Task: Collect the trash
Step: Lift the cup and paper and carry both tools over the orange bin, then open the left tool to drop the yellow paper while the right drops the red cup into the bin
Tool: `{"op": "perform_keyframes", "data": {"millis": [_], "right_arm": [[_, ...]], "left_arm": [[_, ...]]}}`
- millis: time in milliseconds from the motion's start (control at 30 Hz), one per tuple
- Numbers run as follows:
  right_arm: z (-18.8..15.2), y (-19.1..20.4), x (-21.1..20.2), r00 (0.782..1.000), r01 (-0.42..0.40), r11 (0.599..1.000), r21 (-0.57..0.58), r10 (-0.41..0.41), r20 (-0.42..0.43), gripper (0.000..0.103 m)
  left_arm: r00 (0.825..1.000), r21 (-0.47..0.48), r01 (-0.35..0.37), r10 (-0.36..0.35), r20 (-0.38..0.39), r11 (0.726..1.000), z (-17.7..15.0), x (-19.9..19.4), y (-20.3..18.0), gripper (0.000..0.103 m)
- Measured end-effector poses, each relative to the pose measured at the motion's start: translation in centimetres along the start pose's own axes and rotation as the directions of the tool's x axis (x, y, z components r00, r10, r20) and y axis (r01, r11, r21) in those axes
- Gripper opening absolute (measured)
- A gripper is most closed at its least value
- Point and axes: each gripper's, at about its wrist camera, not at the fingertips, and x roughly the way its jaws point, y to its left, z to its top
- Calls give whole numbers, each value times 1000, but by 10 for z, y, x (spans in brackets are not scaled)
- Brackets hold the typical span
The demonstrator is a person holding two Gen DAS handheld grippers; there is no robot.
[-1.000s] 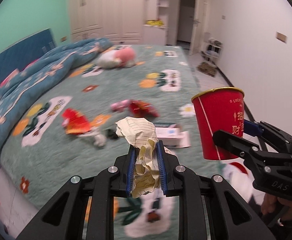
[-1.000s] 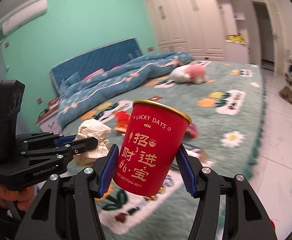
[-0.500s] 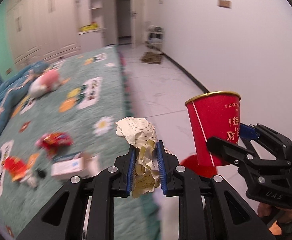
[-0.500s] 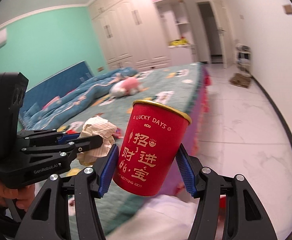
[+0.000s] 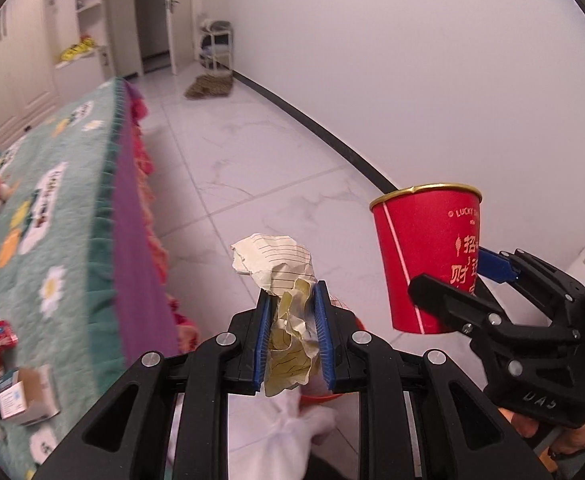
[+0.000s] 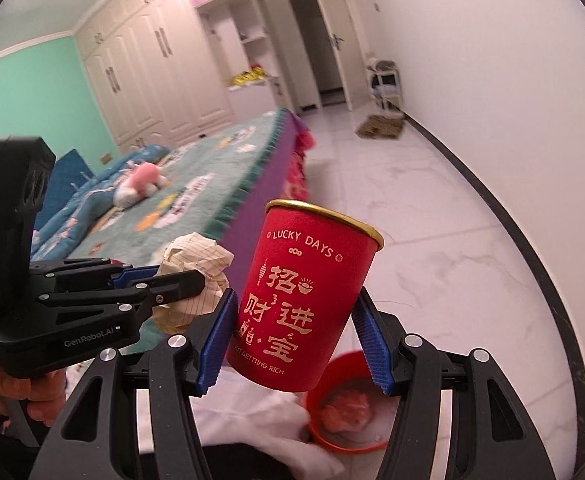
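red "lucky days" cup [image 6: 308, 300] clamped in right gripper [image 6: 294, 338] fingers; left gripper [image 5: 292, 338] fingers clamp crumpled lined paper [image 5: 288, 312].

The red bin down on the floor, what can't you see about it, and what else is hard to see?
- Red bin: right wrist view, the red cup and right gripper cover most of it; its contents are blurred.
- Crumpled paper: left wrist view, its sides sit behind the left gripper pads.
- Small box on the bed: print too small to read.
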Motion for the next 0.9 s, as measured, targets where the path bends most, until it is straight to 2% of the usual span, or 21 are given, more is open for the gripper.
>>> {"op": "perform_keyframes", "data": {"millis": [200, 367, 567, 700, 800, 867, 900], "right_arm": [[-16, -31, 20, 998, 52, 998, 47, -50, -48, 59], [-34, -55, 48, 990, 97, 992, 78, -89, -106, 59], [-61, -73, 97, 974, 123, 985, 123, -96, -207, 59], [-74, -82, 108, 965, 144, 980, 135, -109, -240, 59], [-82, -88, 118, 956, 165, 978, 124, -127, -264, 59], [-86, -91, 122, 951, 176, 976, 126, -136, -277, 59], [-88, -93, 123, 950, 180, 976, 127, -138, -280, 59]], "left_arm": [[996, -6, 53, -53, -75, 999, 3, 52, -11, 23], [984, -30, 88, -91, -154, 996, -2, 98, -10, 23], [948, -101, 120, -145, -283, 988, -18, 156, -4, 24], [927, -130, 129, -166, -336, 983, -24, 183, -5, 27], [918, -116, 127, -161, -362, 985, -29, 199, -7, 32], [910, -123, 133, -171, -377, 983, -31, 204, -9, 42], [905, -124, 138, -176, -387, 983, -32, 207, -9, 43]]}}
